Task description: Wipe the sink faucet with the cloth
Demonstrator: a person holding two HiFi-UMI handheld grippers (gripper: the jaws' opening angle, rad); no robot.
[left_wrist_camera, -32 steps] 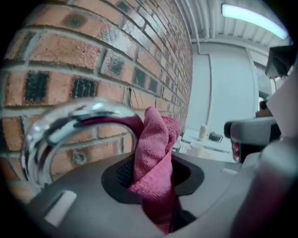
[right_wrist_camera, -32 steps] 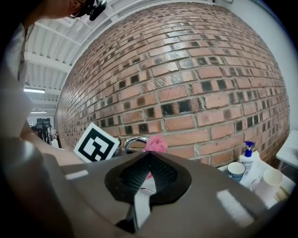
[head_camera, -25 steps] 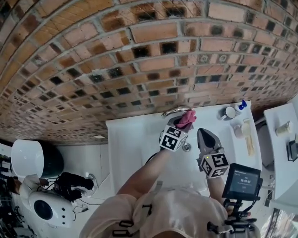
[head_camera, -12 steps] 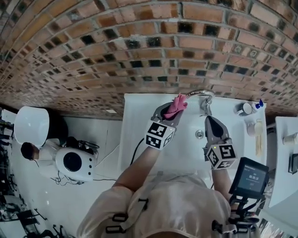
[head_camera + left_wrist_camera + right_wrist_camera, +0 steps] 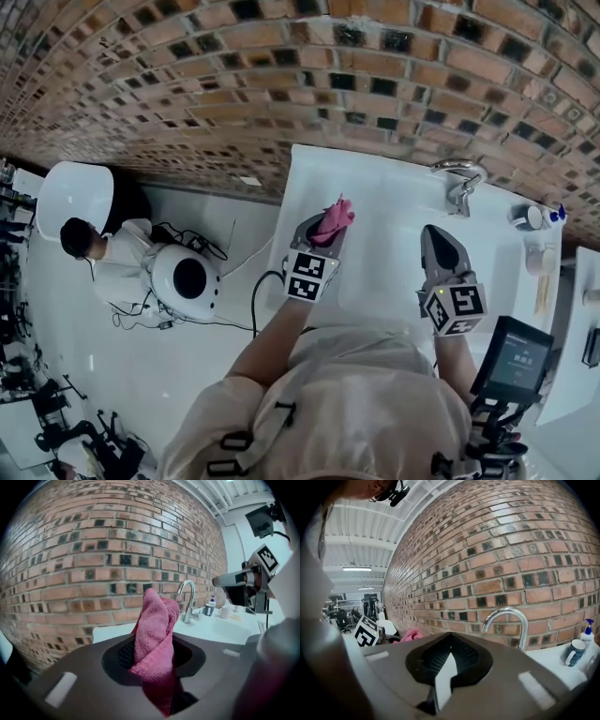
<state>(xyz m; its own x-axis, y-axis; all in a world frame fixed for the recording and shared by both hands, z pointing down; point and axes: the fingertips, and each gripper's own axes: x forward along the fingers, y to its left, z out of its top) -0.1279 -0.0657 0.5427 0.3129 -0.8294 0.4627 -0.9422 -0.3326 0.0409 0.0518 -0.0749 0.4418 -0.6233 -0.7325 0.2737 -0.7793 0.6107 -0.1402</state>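
My left gripper (image 5: 324, 228) is shut on a pink cloth (image 5: 334, 217), which sticks up from between its jaws over the left part of the white sink counter (image 5: 394, 216). The chrome faucet (image 5: 458, 184) stands apart, at the back right by the brick wall. In the left gripper view the cloth (image 5: 154, 632) fills the jaws of the left gripper (image 5: 155, 641), with the faucet (image 5: 188, 601) beyond it to the right. My right gripper (image 5: 434, 233) is shut and holds nothing, in front of the faucet. In the right gripper view the faucet (image 5: 508, 620) rises past the right gripper (image 5: 450, 639).
A mug (image 5: 528, 217) and a blue-capped bottle (image 5: 555, 214) stand at the counter's right end. On the floor to the left are a person (image 5: 94, 246), a round white machine (image 5: 187, 278) with cables and a white bowl-shaped fixture (image 5: 70, 192). A small screen (image 5: 516, 356) hangs by my right arm.
The left gripper has carried the cloth from the faucet spout to the left, off the faucet. The right gripper has drawn back leftward too. The head view has swung left.
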